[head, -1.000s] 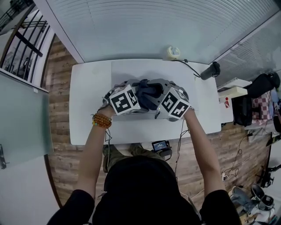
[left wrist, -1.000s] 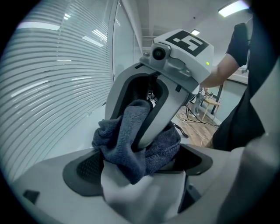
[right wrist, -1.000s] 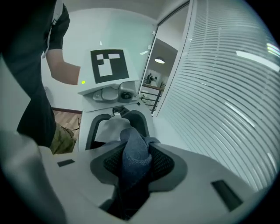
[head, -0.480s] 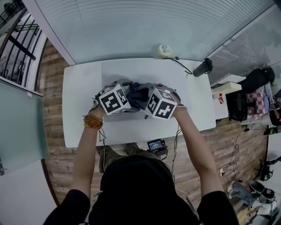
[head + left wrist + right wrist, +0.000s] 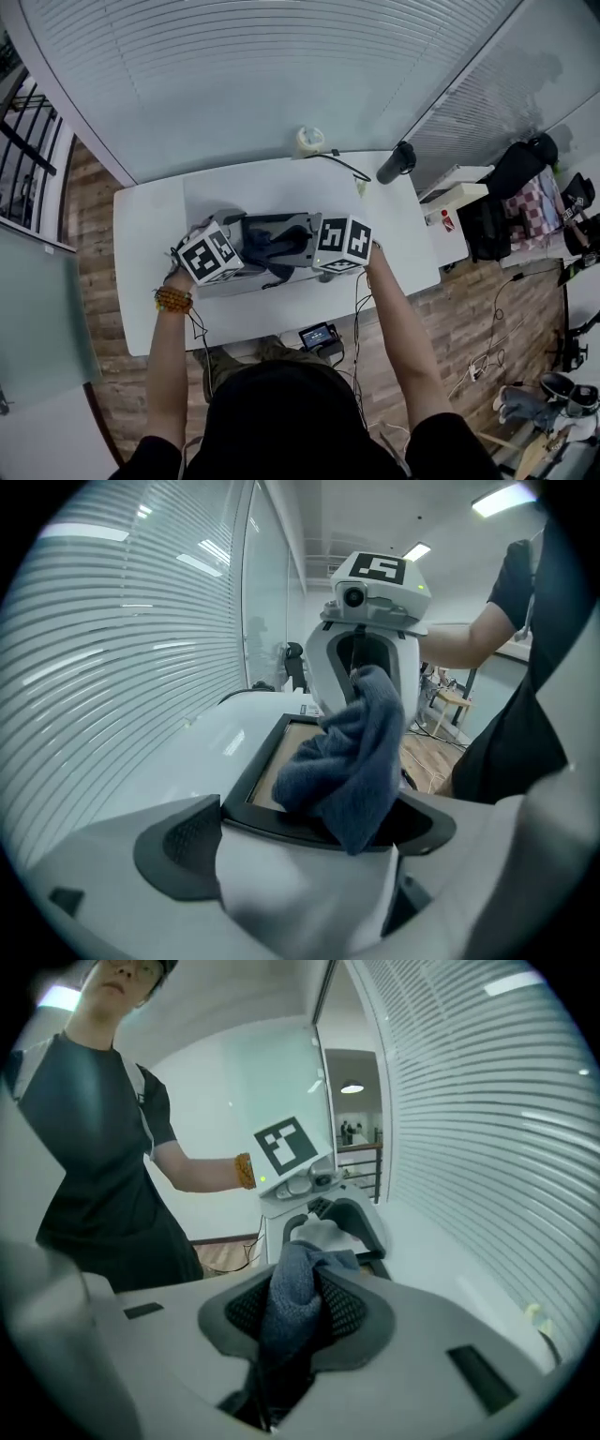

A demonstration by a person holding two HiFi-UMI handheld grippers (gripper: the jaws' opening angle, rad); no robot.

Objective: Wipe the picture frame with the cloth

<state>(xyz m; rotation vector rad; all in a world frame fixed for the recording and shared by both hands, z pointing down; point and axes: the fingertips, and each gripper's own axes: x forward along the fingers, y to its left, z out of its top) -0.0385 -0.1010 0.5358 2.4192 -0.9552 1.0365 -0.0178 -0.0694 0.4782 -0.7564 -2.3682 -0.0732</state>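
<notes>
A black picture frame (image 5: 277, 228) lies tilted over the white table (image 5: 141, 281). My left gripper (image 5: 225, 251) is shut on its near edge, and the frame's rail (image 5: 272, 822) sits between the two dark pads (image 5: 178, 841). A dark blue cloth (image 5: 295, 1302) is bunched between the jaws of my right gripper (image 5: 295, 1326), which is shut on it. In the left gripper view the cloth (image 5: 356, 752) hangs from the right gripper (image 5: 367, 682) and drapes over the frame's picture (image 5: 295, 757). The two grippers face each other across the frame.
A roll of tape (image 5: 309, 141) and a black cylinder (image 5: 395, 161) with a cable (image 5: 342, 167) stand at the table's far edge by the slatted wall. A small screen device (image 5: 319, 336) sits below the table's near edge. Bags and clutter lie on the floor at the right.
My right gripper has rolled and shifted sideways with the cloth bunched in it. The left gripper has kept its hold on the frame. The head view has swung left.
</notes>
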